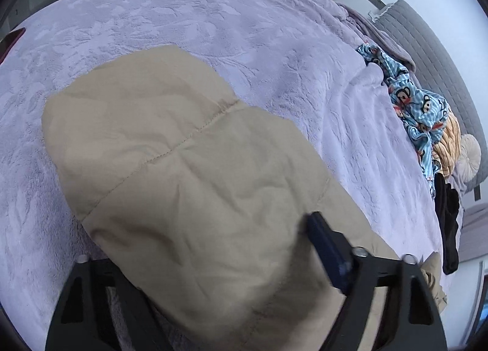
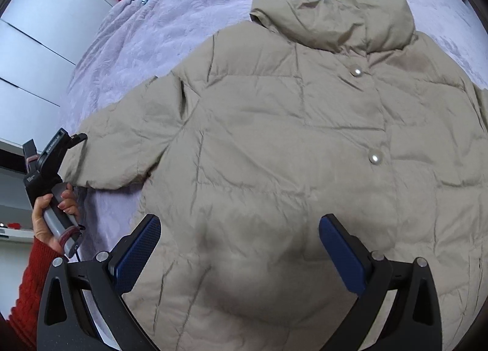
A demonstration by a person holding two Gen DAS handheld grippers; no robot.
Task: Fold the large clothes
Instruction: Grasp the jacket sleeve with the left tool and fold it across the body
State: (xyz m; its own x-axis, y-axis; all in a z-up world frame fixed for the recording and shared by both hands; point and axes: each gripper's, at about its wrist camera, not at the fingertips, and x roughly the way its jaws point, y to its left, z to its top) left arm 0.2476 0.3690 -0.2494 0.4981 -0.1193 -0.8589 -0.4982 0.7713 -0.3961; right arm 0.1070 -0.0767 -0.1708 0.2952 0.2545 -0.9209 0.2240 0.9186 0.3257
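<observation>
A beige puffer jacket (image 2: 274,143) lies front-up on the lilac bedspread (image 2: 128,46), collar at the top and two pearl snaps down its front. In the left wrist view its sleeve (image 1: 183,168) bulges up between the fingers of my left gripper (image 1: 241,226). The sleeve covers one finger, and the blue pad (image 1: 328,247) of the other presses its side. From the right wrist view, the left gripper (image 2: 74,140) sits at the cuff. My right gripper (image 2: 239,229) hovers open over the jacket's lower body, and its pads hold nothing.
A hand (image 2: 52,213) in a red knit sleeve holds the left gripper's handle. A blue cartoon-print garment (image 1: 418,107), an orange striped cloth (image 1: 448,143) and a black garment (image 1: 448,213) lie along the bed's far side by a grey quilted headboard (image 1: 433,55). White cupboard doors (image 2: 36,46) stand behind.
</observation>
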